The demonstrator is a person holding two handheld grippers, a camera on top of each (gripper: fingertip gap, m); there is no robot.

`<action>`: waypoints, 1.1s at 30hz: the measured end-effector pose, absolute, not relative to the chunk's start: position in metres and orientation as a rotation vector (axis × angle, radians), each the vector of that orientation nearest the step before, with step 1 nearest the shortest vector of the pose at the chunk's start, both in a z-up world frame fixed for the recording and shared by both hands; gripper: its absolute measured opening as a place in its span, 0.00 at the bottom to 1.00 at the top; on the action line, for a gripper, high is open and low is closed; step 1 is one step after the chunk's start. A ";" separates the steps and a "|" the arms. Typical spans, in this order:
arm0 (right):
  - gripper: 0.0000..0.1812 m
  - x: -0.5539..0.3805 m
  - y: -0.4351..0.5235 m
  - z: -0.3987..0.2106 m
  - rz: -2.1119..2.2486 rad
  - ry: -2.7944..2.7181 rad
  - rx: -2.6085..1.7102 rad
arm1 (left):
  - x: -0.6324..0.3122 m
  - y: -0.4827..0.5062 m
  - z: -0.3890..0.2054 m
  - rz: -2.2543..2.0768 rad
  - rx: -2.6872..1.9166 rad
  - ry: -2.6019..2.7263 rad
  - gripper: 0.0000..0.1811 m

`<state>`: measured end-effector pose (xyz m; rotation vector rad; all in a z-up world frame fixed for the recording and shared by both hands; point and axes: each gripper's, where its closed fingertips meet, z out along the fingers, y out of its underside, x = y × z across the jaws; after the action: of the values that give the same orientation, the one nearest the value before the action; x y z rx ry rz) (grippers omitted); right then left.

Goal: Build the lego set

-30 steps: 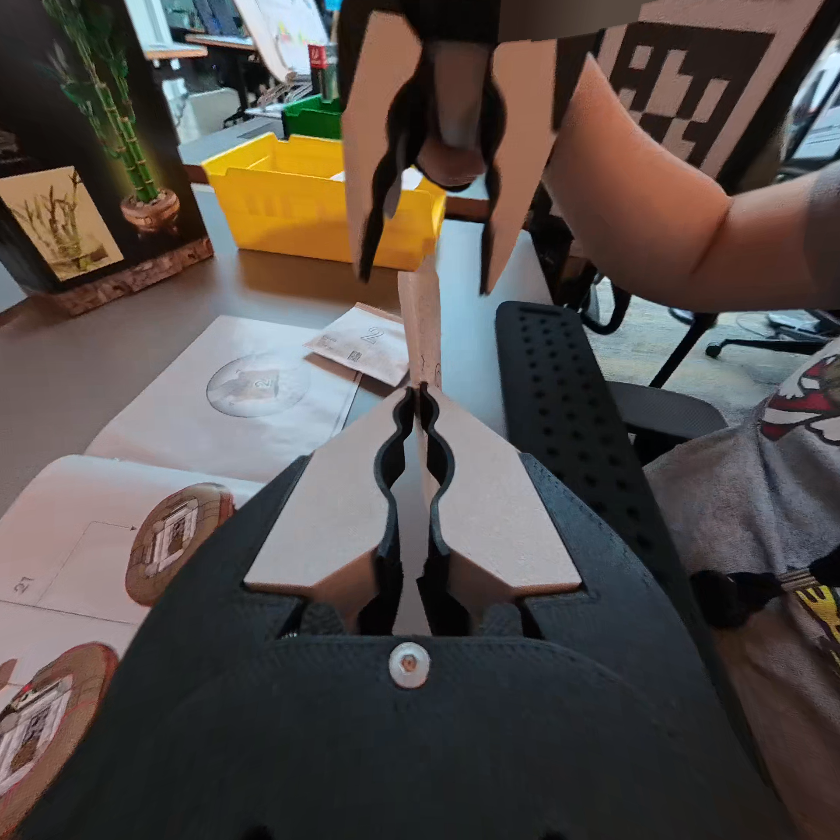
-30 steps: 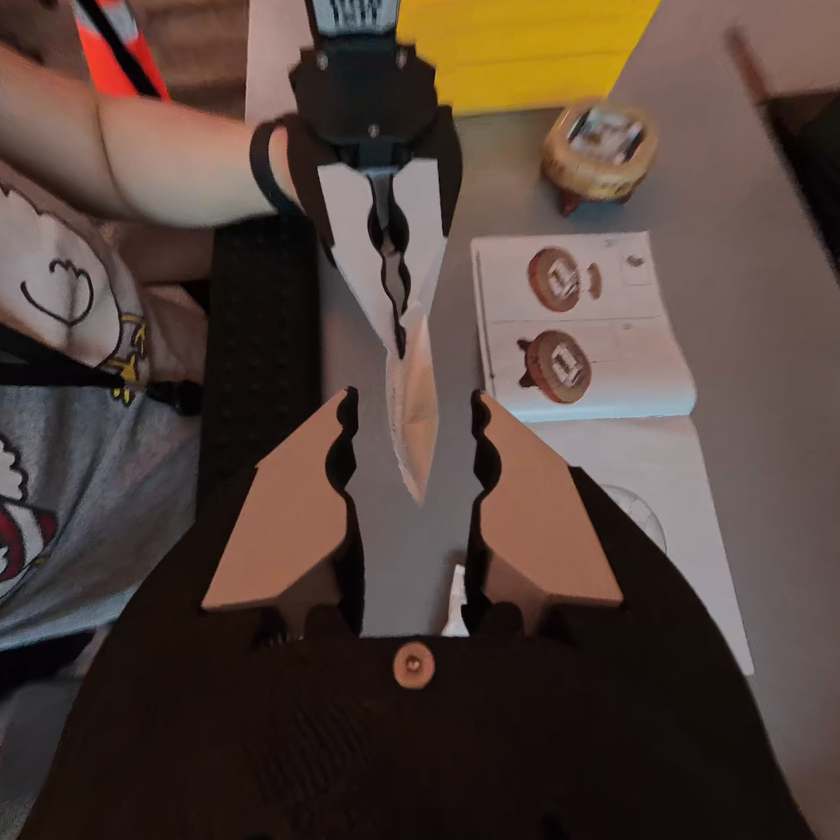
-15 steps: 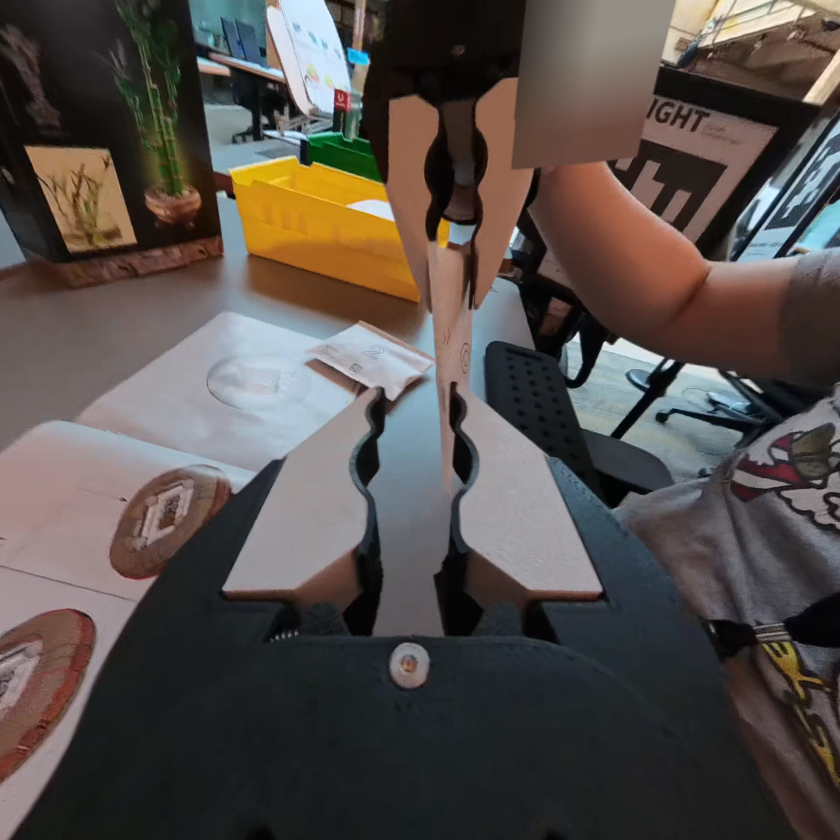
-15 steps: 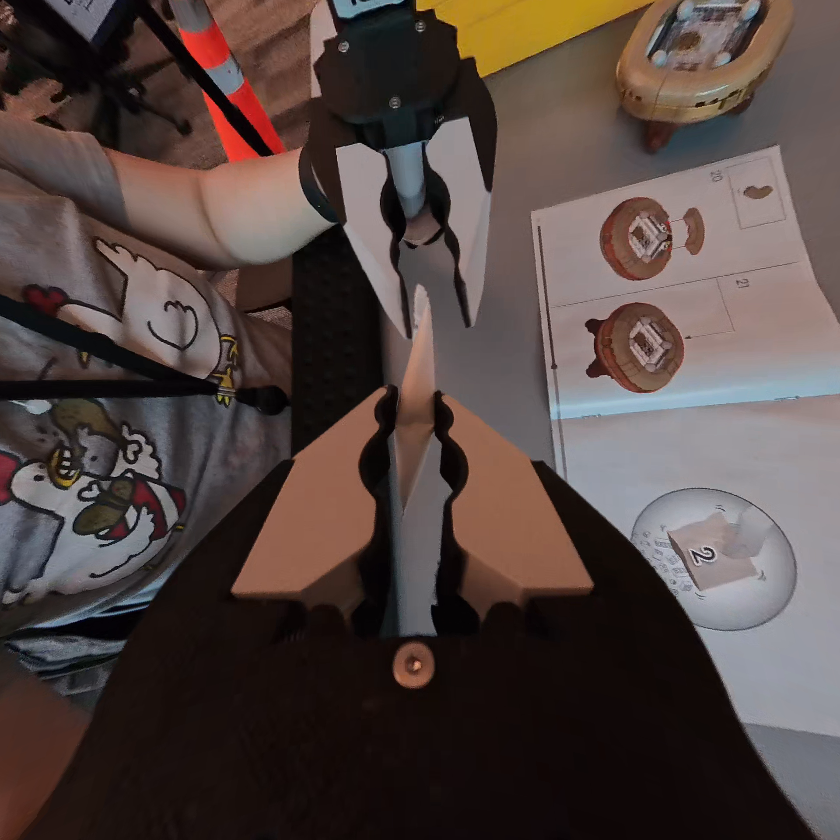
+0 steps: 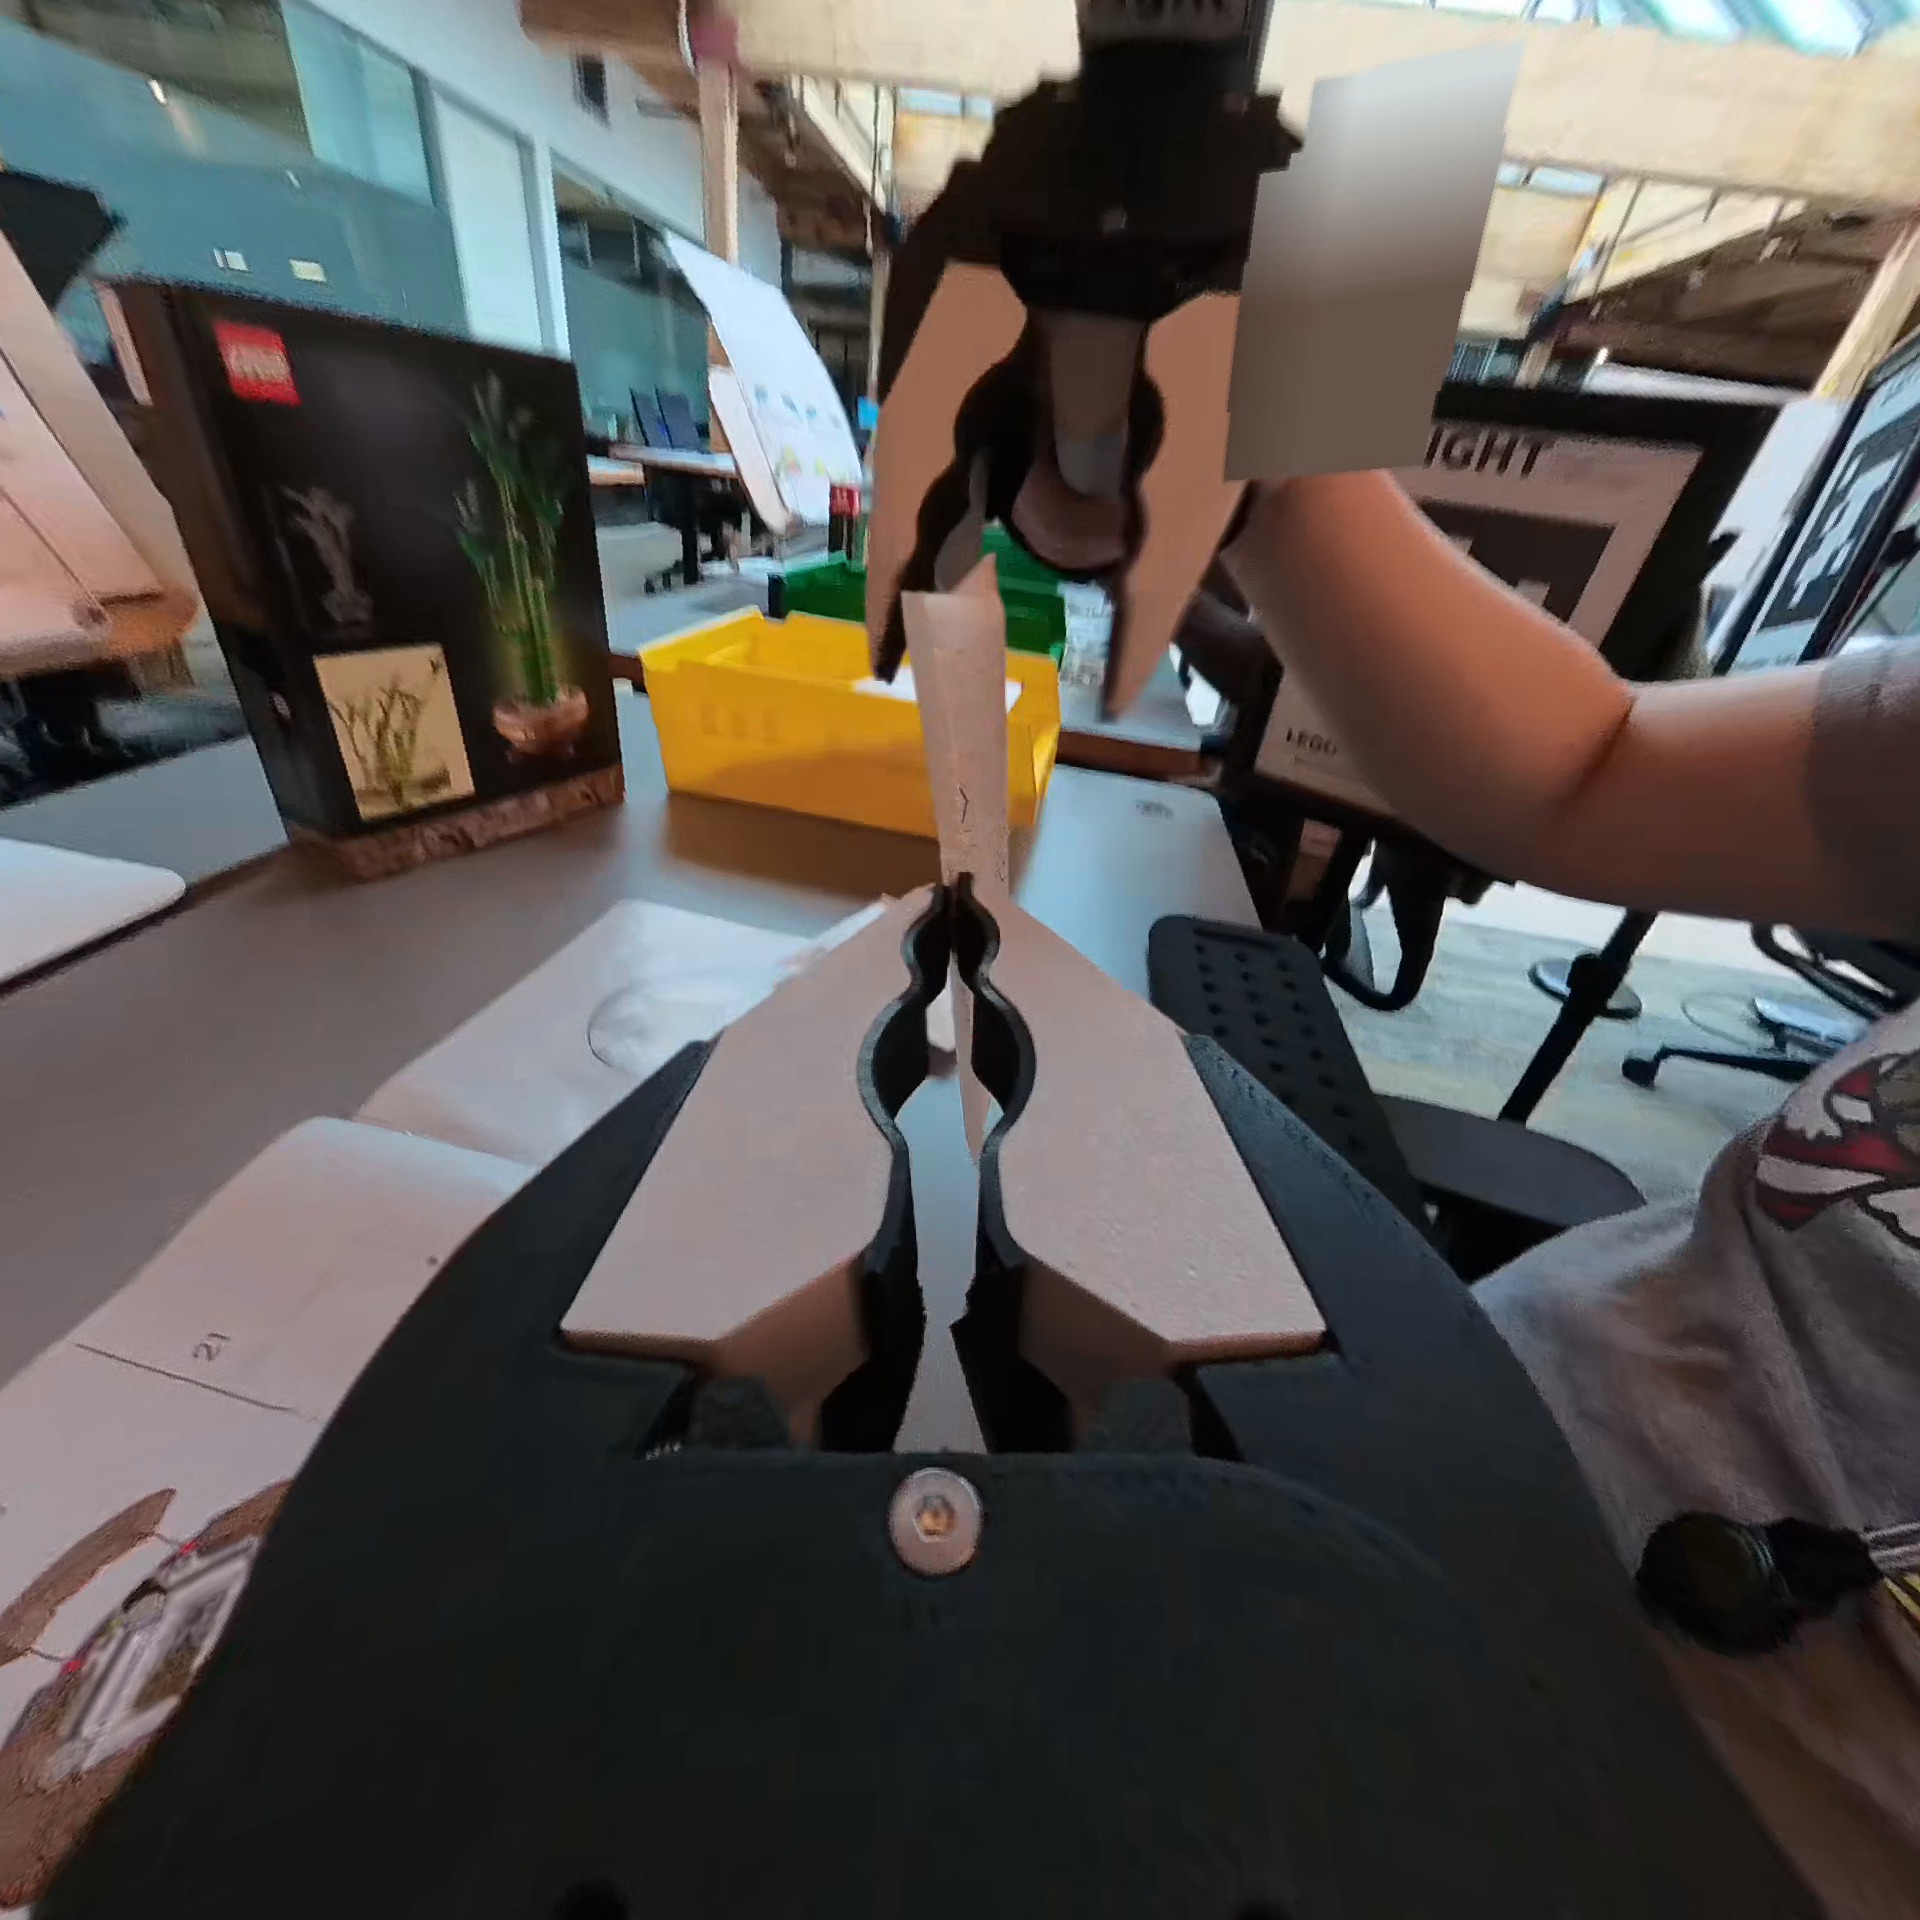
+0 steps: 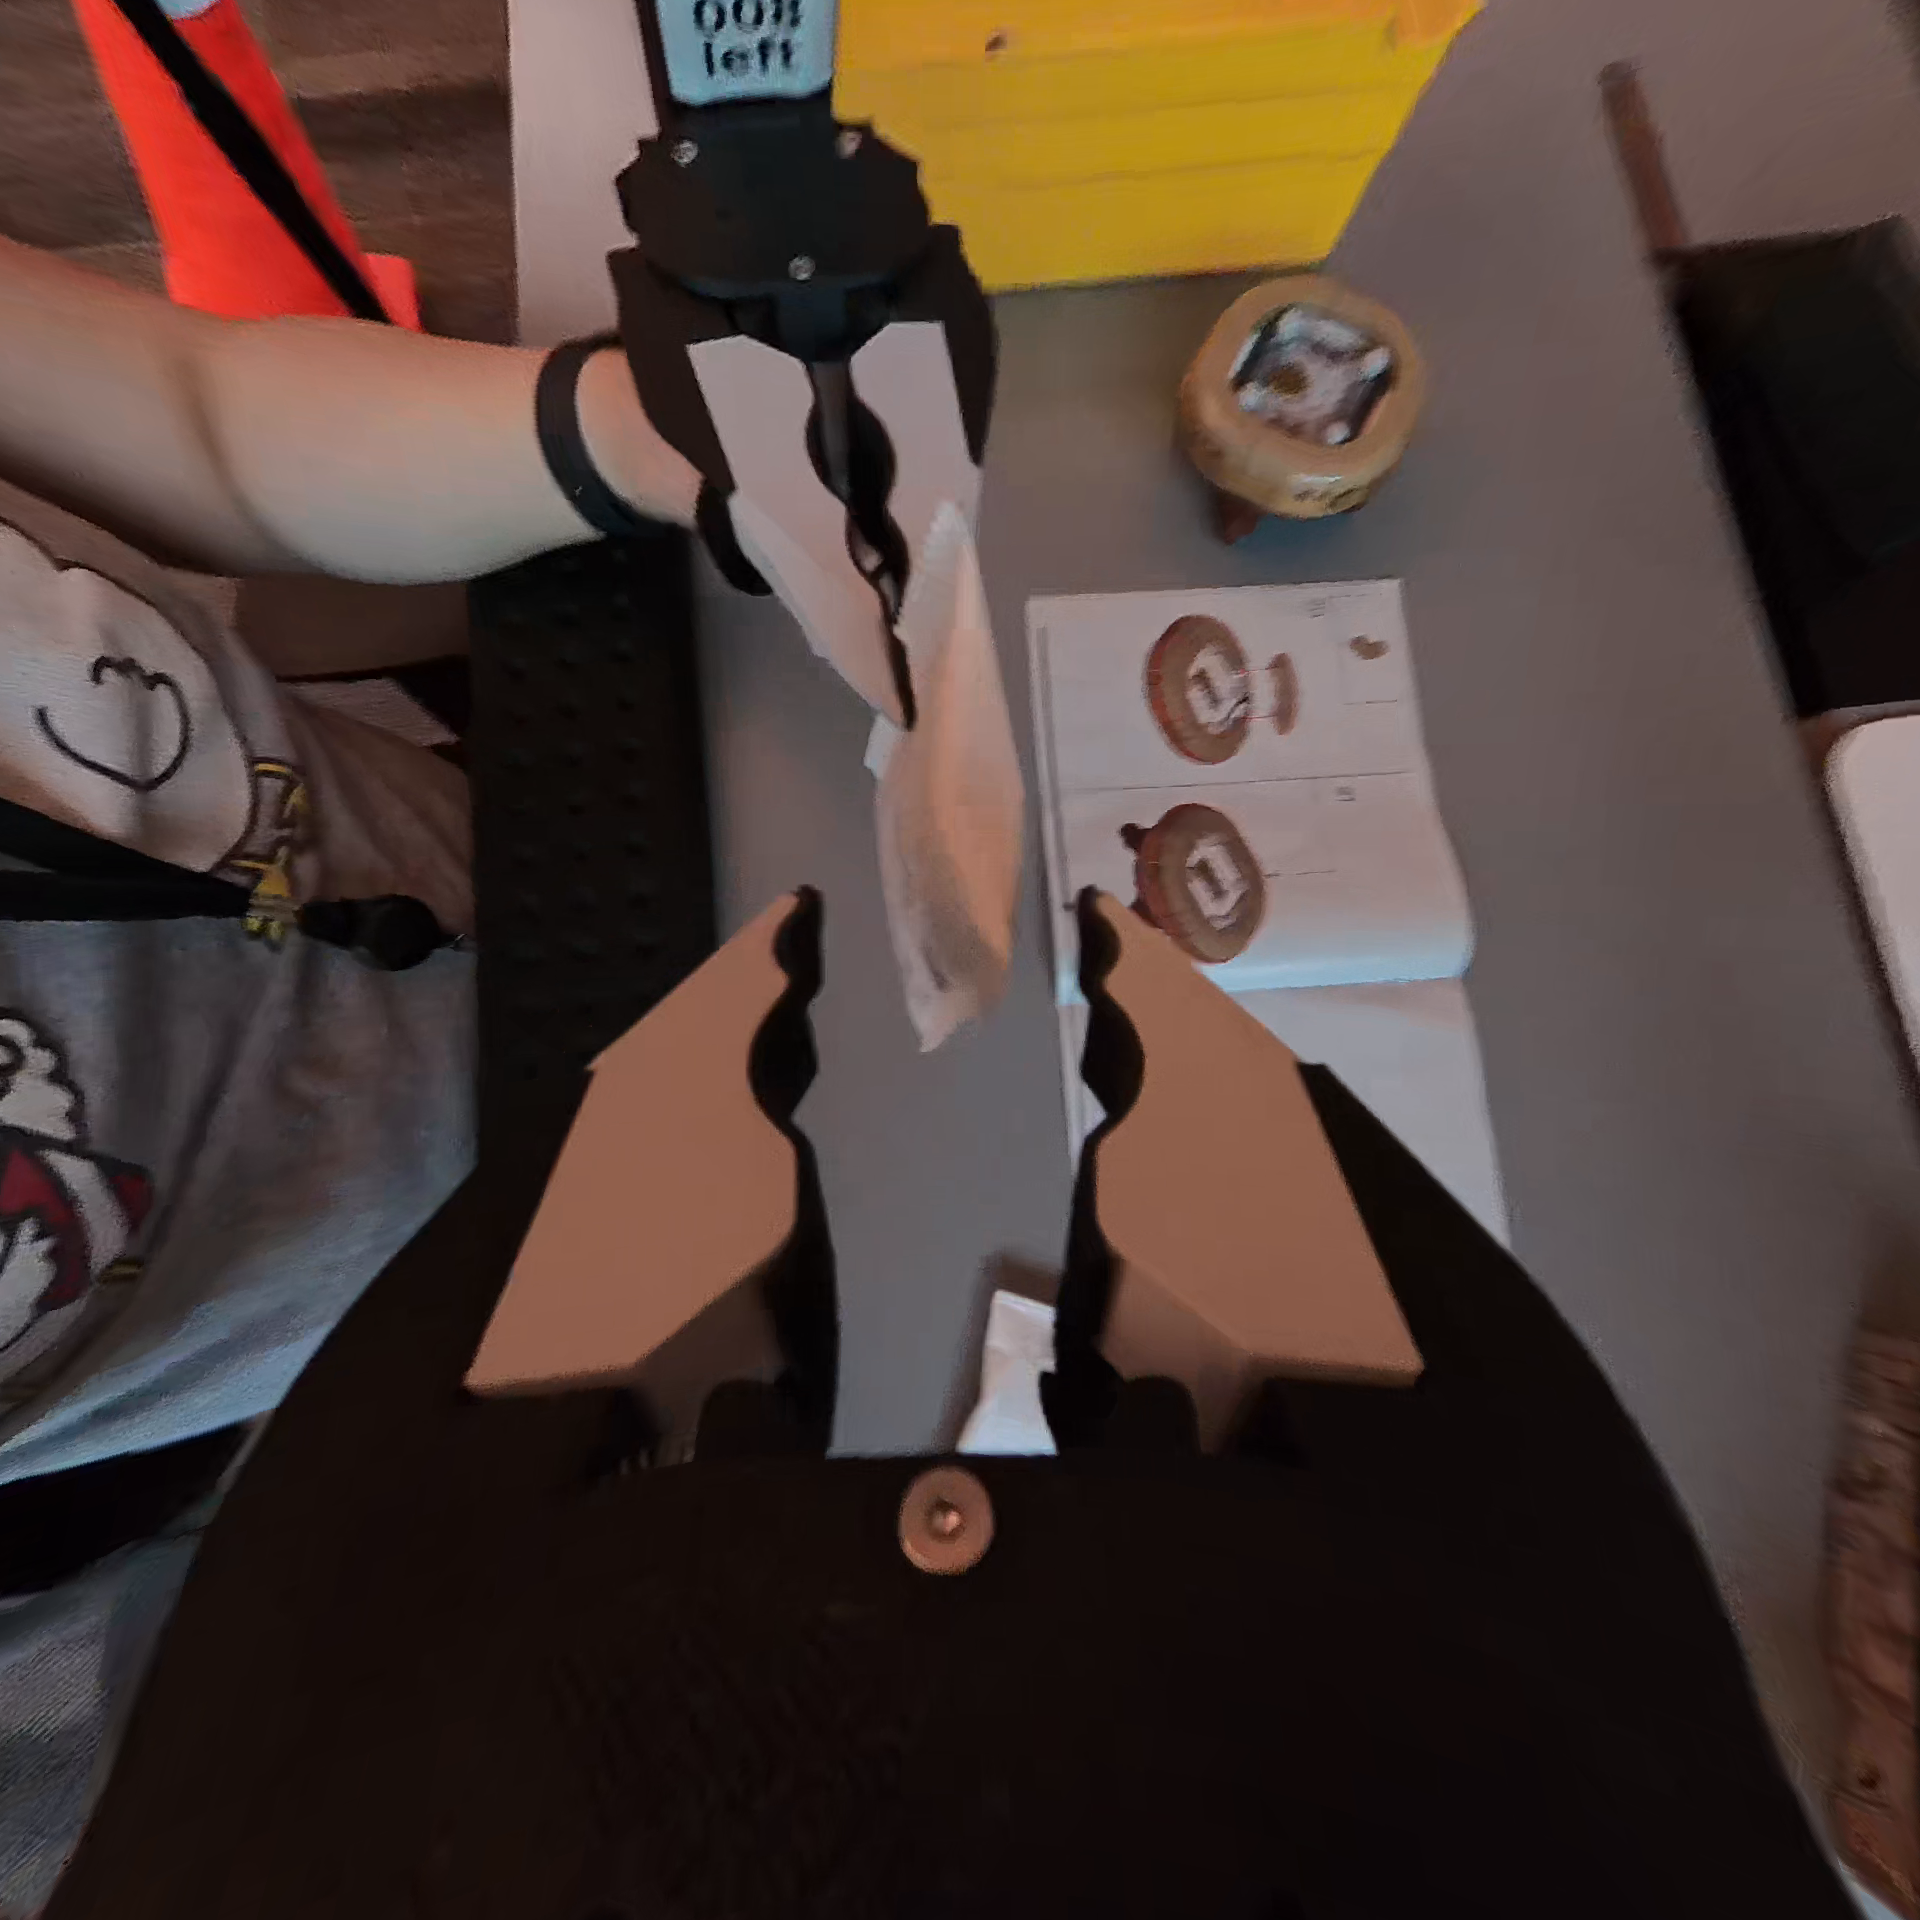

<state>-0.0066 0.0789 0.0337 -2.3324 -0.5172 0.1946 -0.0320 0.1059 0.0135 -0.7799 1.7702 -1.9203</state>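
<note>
Grey table under yellow bin

A bright orange traffic cone stands on the brown floor at the far left. A black perforated chair armrest is just beside the grey table's edge. A green plastic bin sits behind the table.

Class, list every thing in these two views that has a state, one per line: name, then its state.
left gripper: shut on the paper bag.
right gripper: open, holding nothing.
paper bag: held at one end, lifted off the table, not visibly torn open.
instruction booklet: lying open on the table.
brown pot model: standing upright, partly built.
yellow bin: open-topped, something white inside.
</note>
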 end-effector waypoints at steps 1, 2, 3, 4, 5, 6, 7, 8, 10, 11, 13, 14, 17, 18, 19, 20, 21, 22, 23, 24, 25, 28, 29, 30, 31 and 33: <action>0.20 -0.004 0.079 0.042 0.181 -0.506 -2.284 | -0.035 0.109 0.021 -1.945 -0.750 1.731 0.00; 0.14 -0.004 0.077 0.050 0.206 -0.492 -2.244 | -0.038 0.111 0.027 -1.959 -0.718 1.704 0.00; 0.09 -0.009 0.075 0.056 0.262 -0.486 -2.213 | -0.041 0.112 0.030 -1.952 -0.696 1.692 0.00; 0.03 -0.018 0.072 0.062 0.320 -0.496 -2.183 | -0.044 0.112 0.031 -1.937 -0.667 1.691 0.00; 0.00 -0.026 0.069 0.066 0.343 -0.517 -2.165 | -0.047 0.111 0.033 -1.925 -0.632 1.689 0.00; 0.00 -0.034 0.067 0.069 0.332 -0.555 -2.146 | -0.050 0.110 0.036 -1.914 -0.603 1.683 0.00; 0.00 -0.042 0.065 0.072 0.302 -0.605 -2.122 | -0.054 0.109 0.039 -1.911 -0.570 1.671 0.00; 0.00 -0.047 0.064 0.075 0.248 -0.650 -2.096 | -0.058 0.109 0.043 -1.921 -0.544 1.655 0.00; 0.00 -0.046 0.066 0.081 0.122 -0.662 -2.039 | -0.063 0.112 0.052 -1.974 -0.524 1.596 0.00; 0.00 -0.039 0.068 0.080 0.094 -0.624 -2.047 | -0.065 0.114 0.055 -2.012 -0.524 1.573 0.00; 0.00 -0.030 0.070 0.074 0.161 -0.527 -2.080 | -0.060 0.121 0.055 -2.055 -0.585 1.548 0.12; 0.00 -0.027 0.071 0.067 0.188 -0.502 -2.103 | -0.057 0.123 0.054 -2.067 -0.616 1.547 0.22; 0.00 -0.032 0.075 0.051 0.174 -0.537 -2.109 | -0.050 0.124 0.048 -2.090 -0.685 1.575 0.27; 0.00 -0.036 0.077 0.047 0.170 -0.559 -2.105 | -0.048 0.123 0.045 -2.098 -0.711 1.578 0.27; 0.00 -0.040 0.078 0.044 0.173 -0.580 -2.100 | -0.047 0.122 0.044 -2.113 -0.720 1.580 0.20; 0.00 -0.041 0.080 0.040 0.170 -0.591 -2.101 | -0.048 0.122 0.043 -2.119 -0.713 1.586 0.02; 0.00 -0.036 0.083 0.038 0.144 -0.573 -2.102 | -0.048 0.124 0.044 -2.129 -0.713 1.570 0.00; 0.00 -0.032 0.085 0.039 0.133 -0.550 -2.080 | -0.049 0.125 0.045 -2.138 -0.716 1.568 0.00; 0.00 -0.030 0.086 0.042 0.167 -0.519 -2.053 | -0.050 0.125 0.046 -2.145 -0.720 1.573 0.00; 0.00 -0.027 0.086 0.044 0.213 -0.470 -2.033 | -0.050 0.124 0.047 -2.157 -0.724 1.568 0.00; 0.00 -0.026 0.087 0.045 0.259 -0.427 -2.014 | -0.050 0.124 0.048 -2.160 -0.730 1.557 0.00; 0.00 -0.044 0.078 0.044 0.361 -0.475 -2.014 | -0.059 0.118 0.049 -2.090 -0.633 1.601 0.00; 0.08 -0.047 0.078 0.044 0.318 -0.494 -2.028 | -0.062 0.115 0.050 -2.044 -0.591 1.618 0.00; 0.22 -0.047 0.081 0.047 0.251 -0.494 -2.037 | -0.062 0.114 0.048 -1.997 -0.581 1.629 0.00; 0.29 -0.048 0.083 0.047 0.210 -0.508 -2.062 | -0.061 0.113 0.045 -1.964 -0.577 1.646 0.00; 0.29 -0.053 0.088 0.043 0.198 -0.542 -2.156 | -0.058 0.109 0.038 -1.934 -0.585 1.697 0.00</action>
<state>-0.0533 0.0881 0.0430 -2.1558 -0.5423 0.1982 -0.0582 0.1088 0.0385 -0.5851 1.6971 -1.9345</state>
